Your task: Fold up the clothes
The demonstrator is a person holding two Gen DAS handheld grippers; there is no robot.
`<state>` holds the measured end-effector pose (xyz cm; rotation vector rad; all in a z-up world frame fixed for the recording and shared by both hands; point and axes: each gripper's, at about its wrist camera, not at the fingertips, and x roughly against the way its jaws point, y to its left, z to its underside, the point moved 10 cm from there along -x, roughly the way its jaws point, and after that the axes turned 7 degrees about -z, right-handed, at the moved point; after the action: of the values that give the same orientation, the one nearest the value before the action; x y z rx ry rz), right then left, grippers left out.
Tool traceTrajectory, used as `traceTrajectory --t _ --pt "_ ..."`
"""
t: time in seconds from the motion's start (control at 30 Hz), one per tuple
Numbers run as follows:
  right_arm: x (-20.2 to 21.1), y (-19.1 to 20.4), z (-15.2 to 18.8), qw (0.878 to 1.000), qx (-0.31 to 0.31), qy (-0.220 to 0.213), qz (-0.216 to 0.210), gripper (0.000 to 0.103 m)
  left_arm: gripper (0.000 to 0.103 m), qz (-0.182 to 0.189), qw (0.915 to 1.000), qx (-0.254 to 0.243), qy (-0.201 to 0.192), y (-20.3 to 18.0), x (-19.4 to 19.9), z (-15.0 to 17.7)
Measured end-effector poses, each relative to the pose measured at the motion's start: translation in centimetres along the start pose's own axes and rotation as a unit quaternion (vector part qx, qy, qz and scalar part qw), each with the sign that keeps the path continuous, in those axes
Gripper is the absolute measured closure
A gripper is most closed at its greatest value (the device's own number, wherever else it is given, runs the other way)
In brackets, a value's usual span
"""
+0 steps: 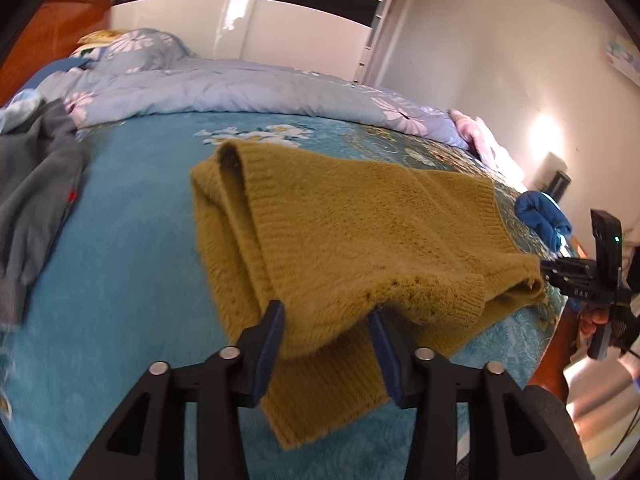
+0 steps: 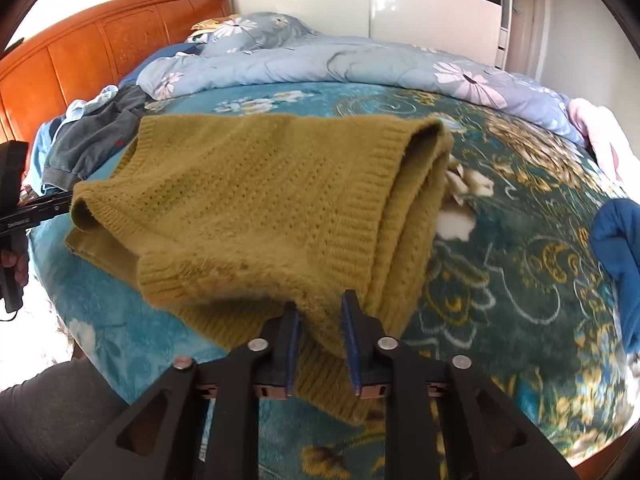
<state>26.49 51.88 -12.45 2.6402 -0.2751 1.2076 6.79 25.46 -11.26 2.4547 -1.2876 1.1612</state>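
Mustard-yellow ribbed knit sweater [image 1: 352, 236] at frame centre; teal blanket [image 1: 132, 240] beneath with white flowers and gold scrollwork; pale blue quilt [image 2: 304, 64] with white daisies along the top; grey garment [image 1: 32, 200] at left; orange-brown wooden headboard [image 2: 92, 48] upper left; deep blue cloth [image 2: 618, 248] at right edge

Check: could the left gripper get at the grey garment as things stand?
Probably yes. The left gripper has open jaws astride the mustard sweater's edge; the grey garment lies across bare blanket, nothing between.
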Motion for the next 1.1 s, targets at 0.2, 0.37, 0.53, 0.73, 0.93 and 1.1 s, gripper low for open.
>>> traceTrajectory --t 0.2,0.37,0.53,0.73,0.93,1.1 --pt "3.0 -0.9 1.0 0.997 -0.074 -0.029 0.002 0.071 0.040 0.016 0.9927 0.119 -0.015 1.9 2.4 0.6" --pt "3.6 -0.9 1.4 0.980 -0.183 -0.058 -0.050 0.070 0.039 0.056 0.9675 0.246 0.018 2.4 1.7 1.6" --pt "2.6 -0.2 1.2 0.958 -0.260 -0.066 -0.103 0.069 0.038 0.074 0.9626 0.258 0.037 0.6 0.8 1.4" --pt "1.2 0.5 0.8 0.934 -0.322 -0.058 -0.143 0.056 0.038 0.094 0.9409 0.316 0.076 -0.2 -1.1 2.0" --pt "0.7 0.4 0.0 0.910 -0.368 -0.070 -0.178 0.056 0.038 0.122 0.9097 0.388 0.085 -0.1 -2.4 1.8" --pt "0.0 0.2 -0.8 0.906 -0.382 -0.066 -0.169 0.059 0.040 0.118 0.8923 0.428 0.083 0.4 -3.4 1.3"
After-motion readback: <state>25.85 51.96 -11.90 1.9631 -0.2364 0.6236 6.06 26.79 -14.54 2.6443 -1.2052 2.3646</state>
